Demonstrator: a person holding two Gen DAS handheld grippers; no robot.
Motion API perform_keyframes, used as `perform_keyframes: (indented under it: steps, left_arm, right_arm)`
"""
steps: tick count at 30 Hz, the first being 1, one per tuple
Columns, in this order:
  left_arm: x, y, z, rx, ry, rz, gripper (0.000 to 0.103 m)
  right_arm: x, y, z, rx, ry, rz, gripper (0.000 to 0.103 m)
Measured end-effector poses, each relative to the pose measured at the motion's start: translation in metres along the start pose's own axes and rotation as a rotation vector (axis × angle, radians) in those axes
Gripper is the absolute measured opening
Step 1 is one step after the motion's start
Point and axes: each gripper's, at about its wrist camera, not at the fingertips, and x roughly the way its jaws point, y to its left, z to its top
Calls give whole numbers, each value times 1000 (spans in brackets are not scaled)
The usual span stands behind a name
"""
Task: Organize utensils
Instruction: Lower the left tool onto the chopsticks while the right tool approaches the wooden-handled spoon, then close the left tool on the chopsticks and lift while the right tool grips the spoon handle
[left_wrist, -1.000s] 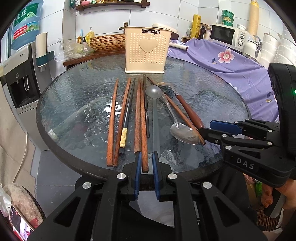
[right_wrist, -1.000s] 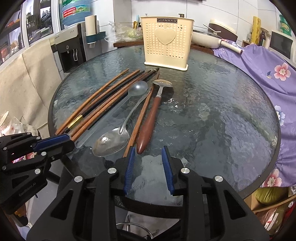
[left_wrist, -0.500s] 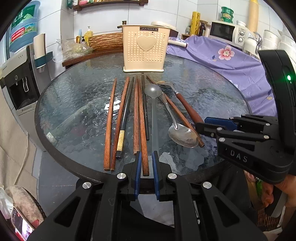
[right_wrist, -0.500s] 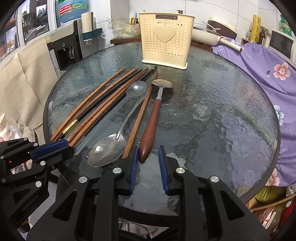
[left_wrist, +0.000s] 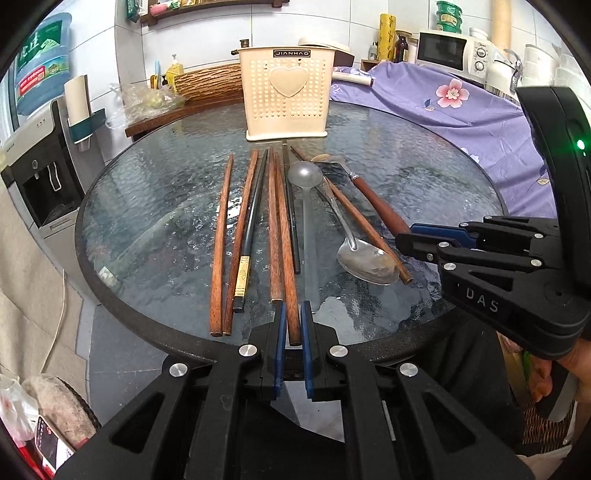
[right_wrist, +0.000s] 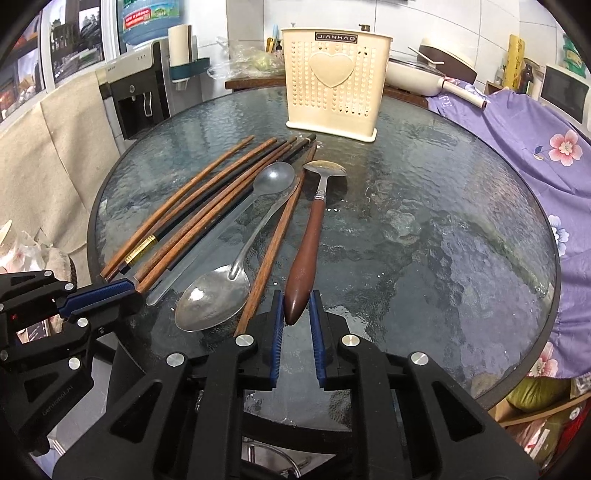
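Straddling a chopstick, left gripper fingers parted (contact unclear), right gripper likewise around wooden-handled spoon.

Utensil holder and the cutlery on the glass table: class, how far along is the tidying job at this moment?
Nothing looks done: no handles show above the cream holder, and the chopsticks and metal spoon lie on the glass table. In hand: the left gripper straddles a brown chopstick, the right gripper the wooden-handled spoon; neither looks clamped. Everything remains.
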Motion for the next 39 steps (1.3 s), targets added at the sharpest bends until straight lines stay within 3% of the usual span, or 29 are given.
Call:
perform_keyframes:
  steps: [15, 39]
  left_arm:
    - [-12, 1, -1, -32, -58, -29, 7]
    - [-48, 9, 28, -38, -214, -13, 7]
  right_arm:
    - [-15, -4, -6, -12, -76, -4, 15]
    - [-51, -9, 23, -71, -231, -49, 14]
